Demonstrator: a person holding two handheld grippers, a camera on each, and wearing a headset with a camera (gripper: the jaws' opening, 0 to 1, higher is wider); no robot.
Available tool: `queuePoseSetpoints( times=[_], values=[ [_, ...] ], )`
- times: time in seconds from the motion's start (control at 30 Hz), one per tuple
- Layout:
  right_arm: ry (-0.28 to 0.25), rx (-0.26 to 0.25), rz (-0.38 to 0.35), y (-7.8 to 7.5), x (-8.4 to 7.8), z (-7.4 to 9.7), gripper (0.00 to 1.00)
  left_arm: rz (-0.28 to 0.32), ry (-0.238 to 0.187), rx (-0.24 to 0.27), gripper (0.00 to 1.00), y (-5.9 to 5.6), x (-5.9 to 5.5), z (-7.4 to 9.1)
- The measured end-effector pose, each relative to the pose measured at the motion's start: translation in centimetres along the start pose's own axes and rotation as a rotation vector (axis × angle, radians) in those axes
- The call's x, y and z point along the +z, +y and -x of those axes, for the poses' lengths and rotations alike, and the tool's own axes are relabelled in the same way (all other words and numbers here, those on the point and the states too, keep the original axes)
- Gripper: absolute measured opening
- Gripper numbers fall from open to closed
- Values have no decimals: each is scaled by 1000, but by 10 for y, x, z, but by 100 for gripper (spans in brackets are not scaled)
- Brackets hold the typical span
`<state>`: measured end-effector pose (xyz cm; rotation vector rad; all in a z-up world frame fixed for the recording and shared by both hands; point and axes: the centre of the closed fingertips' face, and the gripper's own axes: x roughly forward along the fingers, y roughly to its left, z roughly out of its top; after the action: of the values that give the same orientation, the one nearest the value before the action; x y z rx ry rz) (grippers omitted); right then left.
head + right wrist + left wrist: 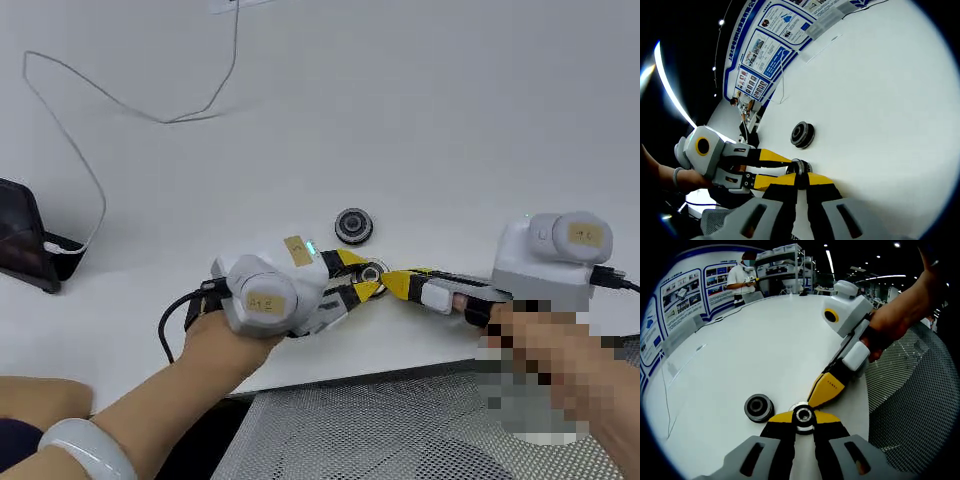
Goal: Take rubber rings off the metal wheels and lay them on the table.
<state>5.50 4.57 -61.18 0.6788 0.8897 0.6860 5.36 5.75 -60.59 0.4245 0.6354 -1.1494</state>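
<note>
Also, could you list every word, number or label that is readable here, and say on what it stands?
"A12", uncertain: handwritten tan sticker on the body of the left gripper, blurred.
Second tan sticker, same gripper: one mark, unreadable.
Third tan sticker, on the right gripper: blurred, unreadable.
Small print on the right gripper's yellow tongs: too small to read.
Wall posters: text too small to read.

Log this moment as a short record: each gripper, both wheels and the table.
left gripper: shut on the held wheel
right gripper: jaws together, tips at the held wheel's rim; whether they grip it is unclear
held wheel: between both grippers, near the table's front edge
second wheel: lying on the table just beyond, apart from both grippers
table: white, thin cable at far left
</note>
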Motion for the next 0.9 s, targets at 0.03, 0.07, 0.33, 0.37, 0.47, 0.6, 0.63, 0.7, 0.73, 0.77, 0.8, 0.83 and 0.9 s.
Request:
queuePoseSetpoints(
  times=[0.03,0.07,0.33,0.37,0.47,0.6,0.63,0.7,0.73,0.77,0.8,0.83,0.9],
  values=[
    [0,2,3,0,0,0,7,0,0,0,13,0,0,0],
    [-3,1,9,-1,1,0,7,0,-1,0,13,0,0,0],
    [-8,1,26,-1,4,1,4,-1,0,-1,13,0,0,0],
    [-6,3,20,-1,4,0,4,-1,-1,-1,13,-1,0,0],
    [1,6,23,-1,4,0,5,-1,-1,-2,13,-1,0,0],
    [8,8,34,0,3,-1,5,1,-1,-1,13,0,0,0],
    [6,7,39,0,4,-1,5,2,-1,-1,13,0,0,0],
    [2,5,54,1,5,1,3,2,-1,-1,13,0,0,0],
    [1,6,55,1,5,1,2,2,-1,-1,13,0,0,0],
    [3,4,59,1,5,1,2,2,-1,-2,13,-1,0,0],
    [3,3,72,2,5,1,2,1,-1,-2,13,-1,0,0],
    [4,3,73,2,5,1,2,1,0,-2,13,-1,0,0],
    [7,1,73,2,5,2,2,0,2,-2,13,-1,0,0]
  ],
)
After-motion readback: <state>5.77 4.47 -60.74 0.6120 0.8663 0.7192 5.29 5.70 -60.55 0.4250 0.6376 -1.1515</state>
